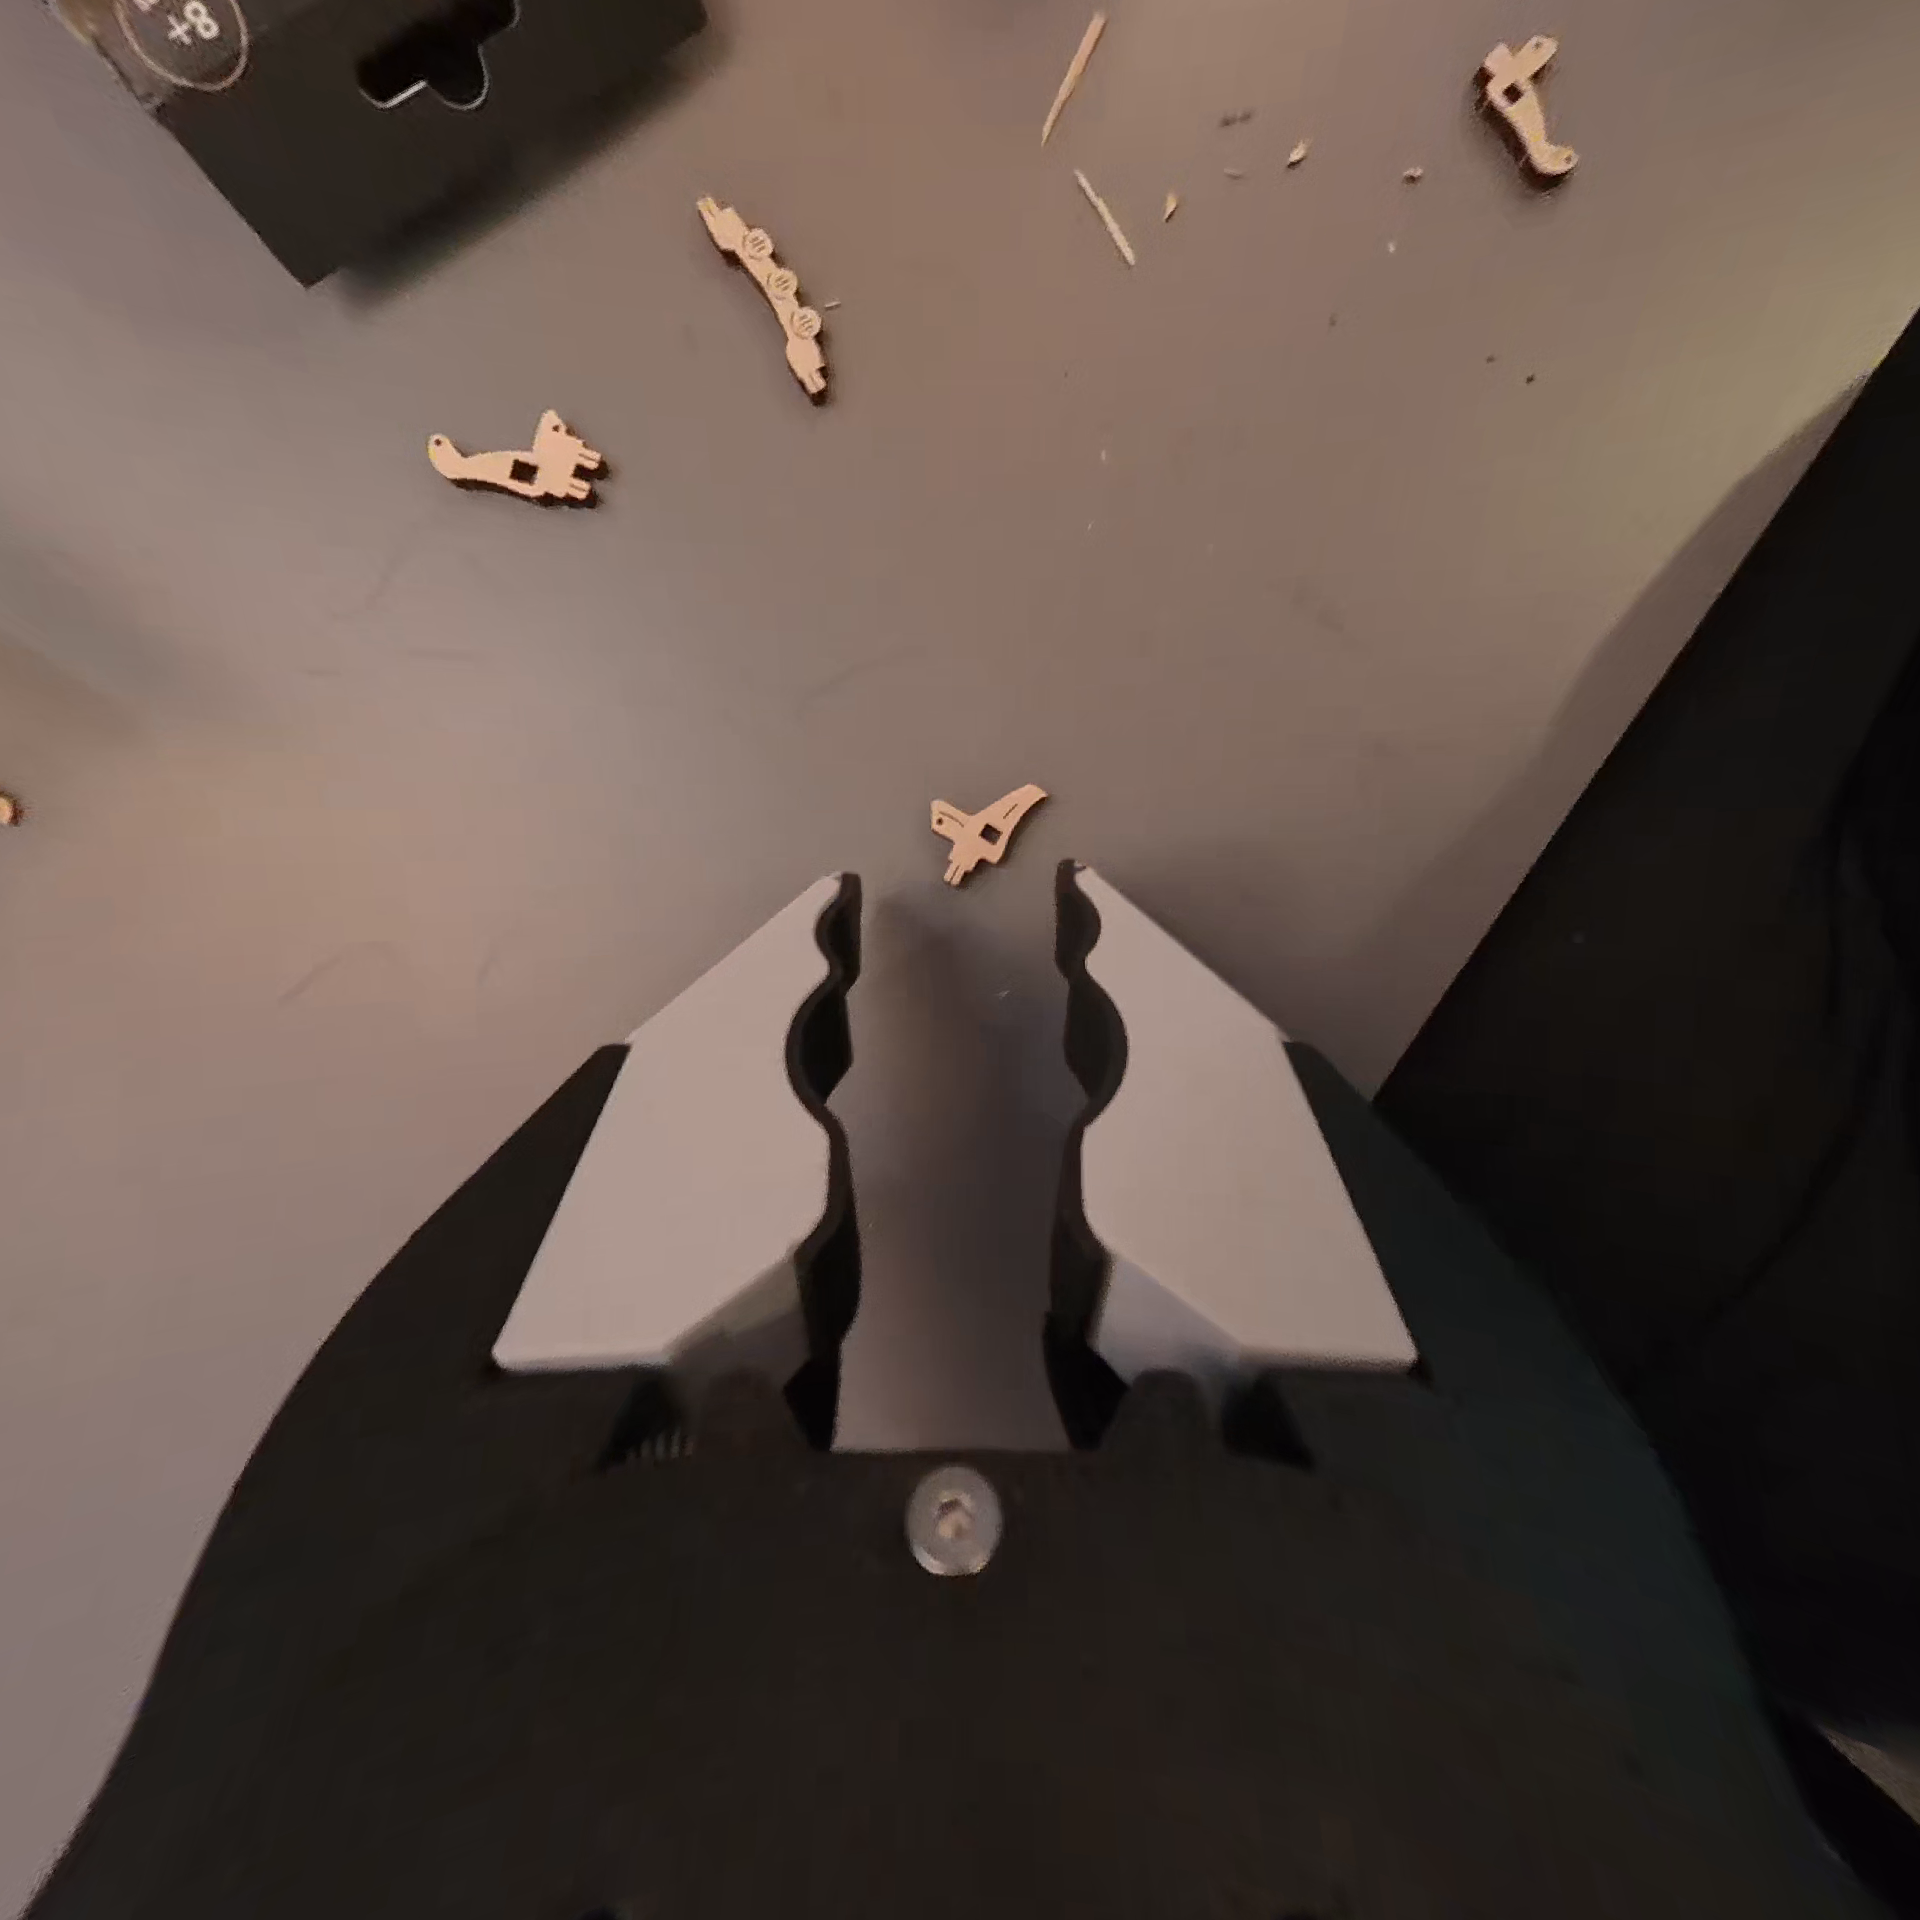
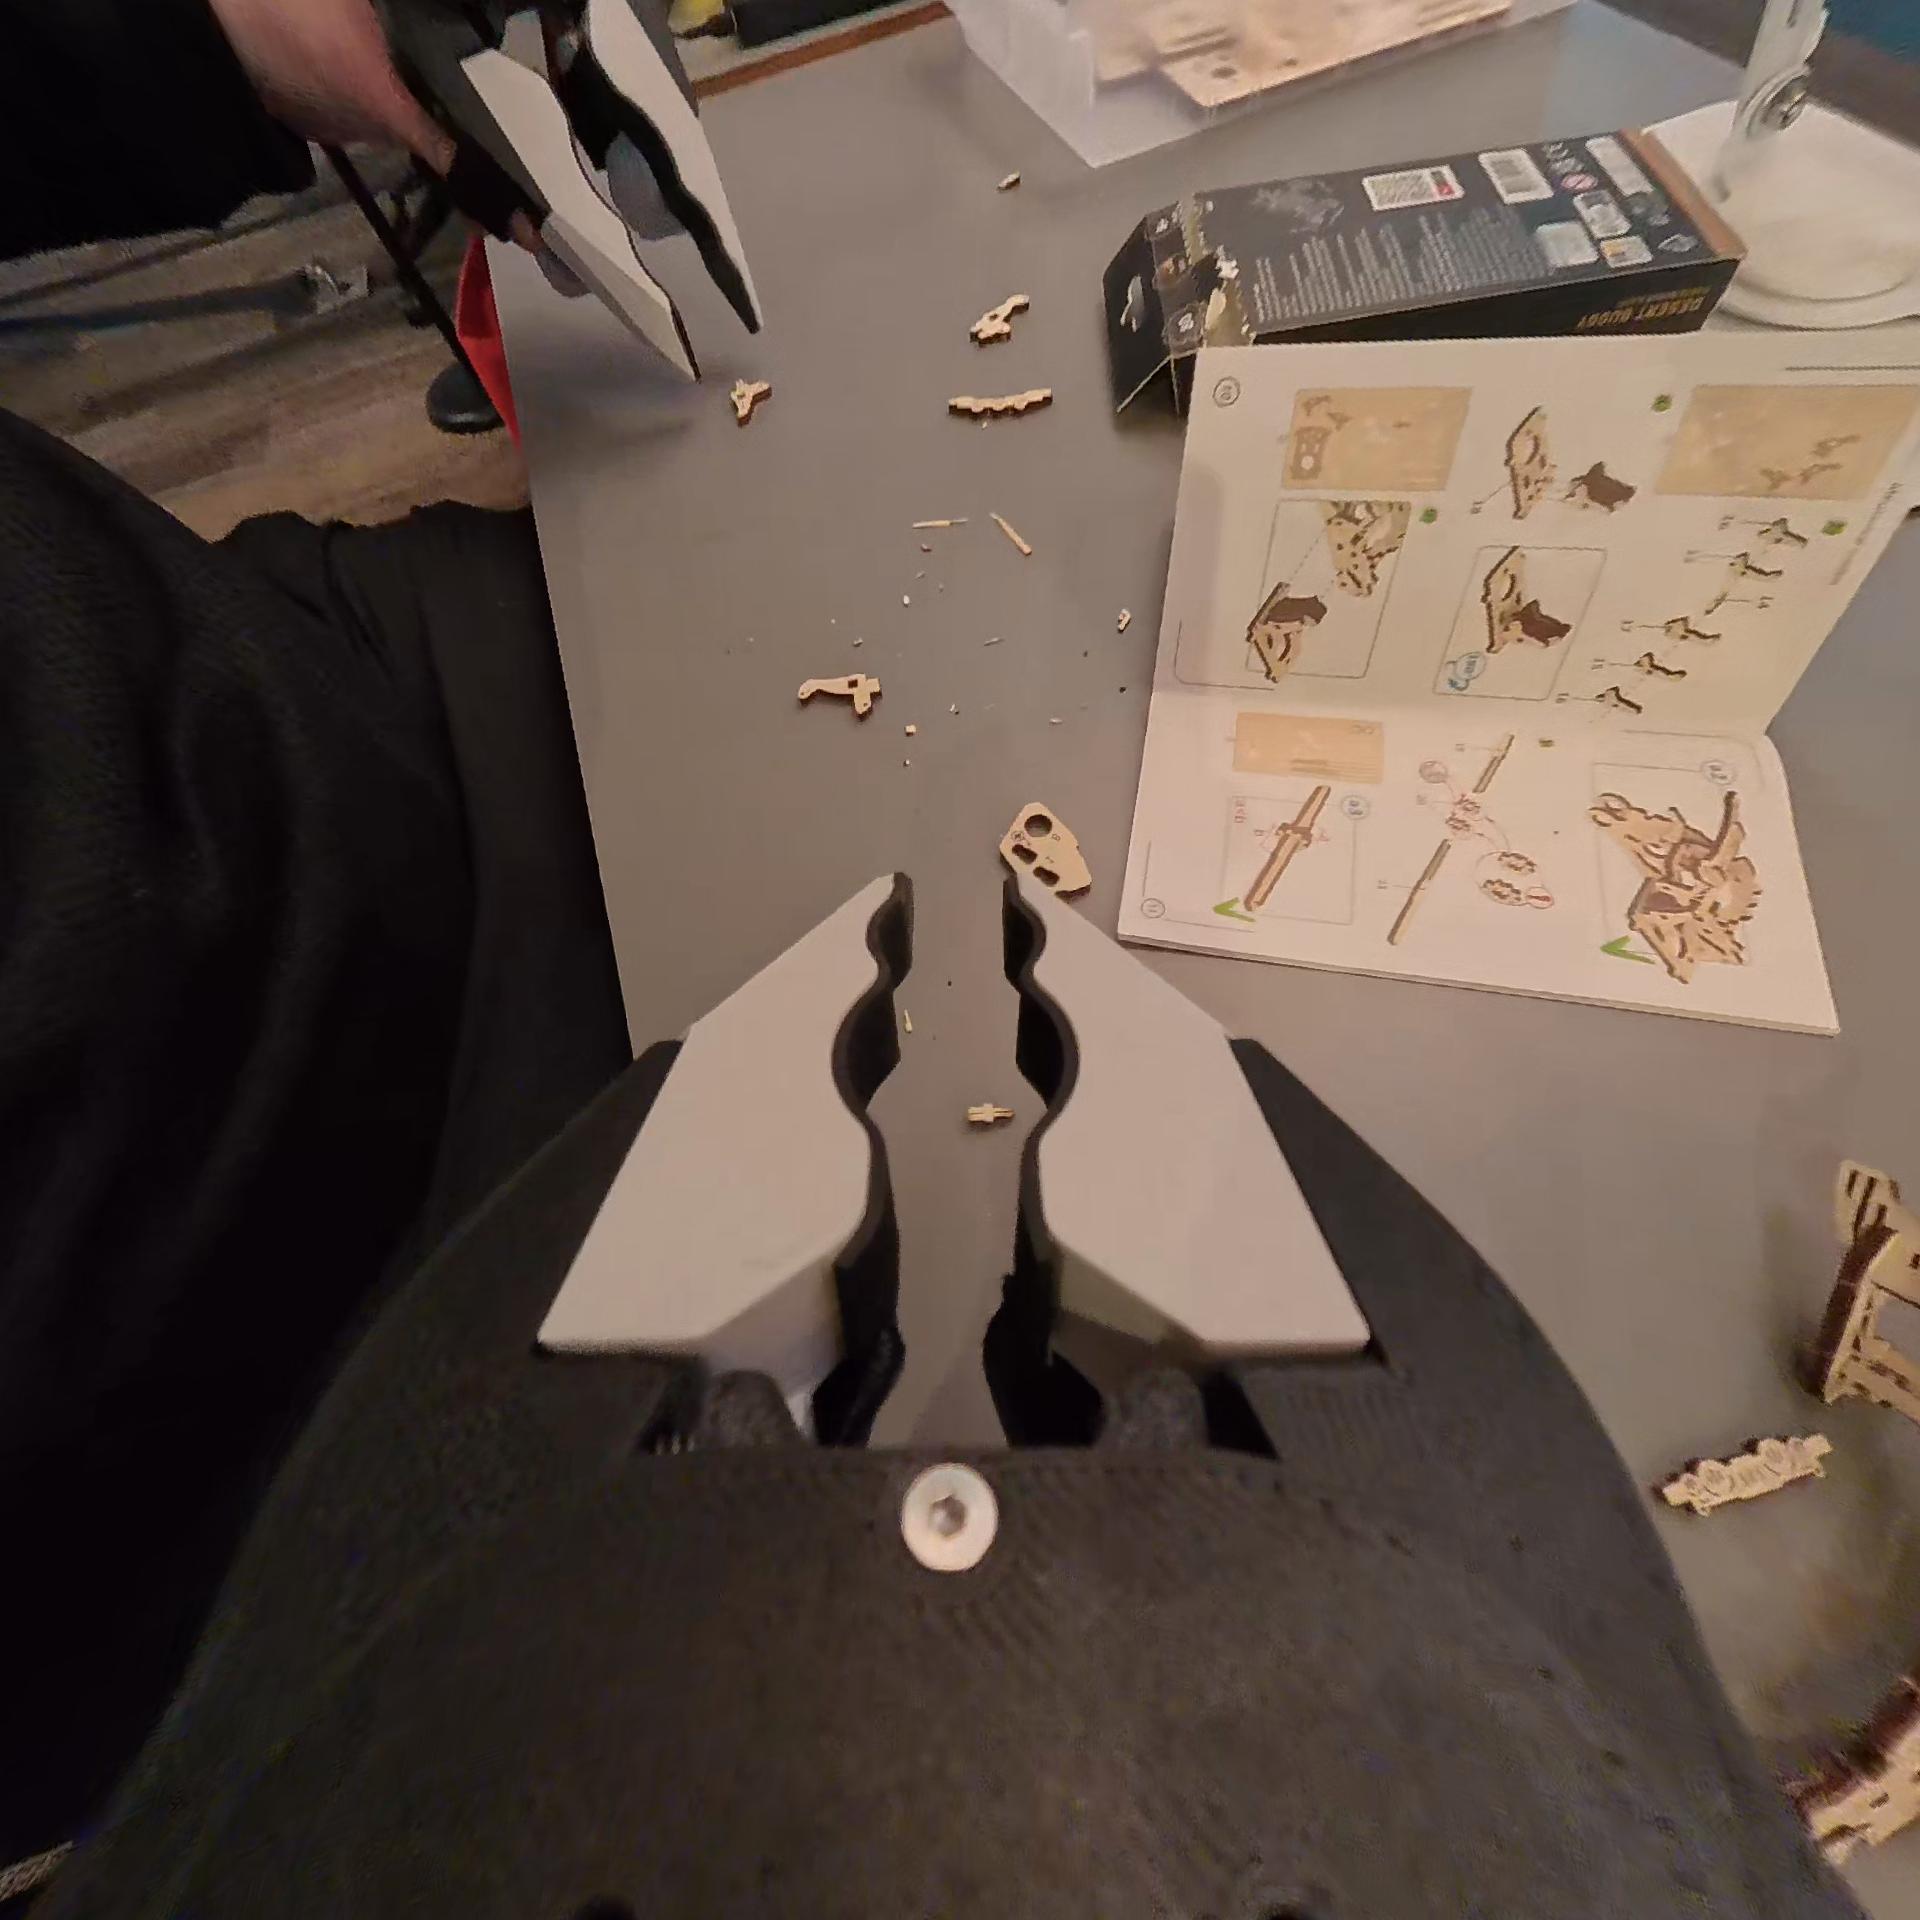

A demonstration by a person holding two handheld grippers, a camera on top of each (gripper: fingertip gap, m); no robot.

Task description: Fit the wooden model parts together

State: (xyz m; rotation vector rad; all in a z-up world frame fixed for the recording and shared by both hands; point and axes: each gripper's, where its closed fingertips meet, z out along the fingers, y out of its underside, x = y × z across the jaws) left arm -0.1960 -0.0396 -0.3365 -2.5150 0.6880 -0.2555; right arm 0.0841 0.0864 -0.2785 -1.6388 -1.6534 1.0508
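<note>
Several small pale wooden model parts lie on the grey table. My left gripper (image 1: 956, 883) is open and empty, its tips just short of a small pronged part (image 1: 982, 828). A curved strip part (image 1: 774, 291) and a lever-shaped part (image 1: 520, 464) lie farther off to the left. My right gripper (image 2: 956, 894) is open and empty above the table, with a tiny peg (image 2: 989, 1115) lying between its fingers and a flat plate part with holes (image 2: 1047, 850) at its right tip. The left gripper also shows in the right wrist view (image 2: 722, 348), over the pronged part (image 2: 748, 398).
An open instruction booklet (image 2: 1455, 675) and a black box (image 2: 1423, 244) lie on the right; the box also shows in the left wrist view (image 1: 416, 125). Part-built wooden assemblies (image 2: 1870, 1299) stand at the right edge. Splinters (image 2: 1008, 532) litter the middle. The table edge (image 2: 561, 675) runs along the left.
</note>
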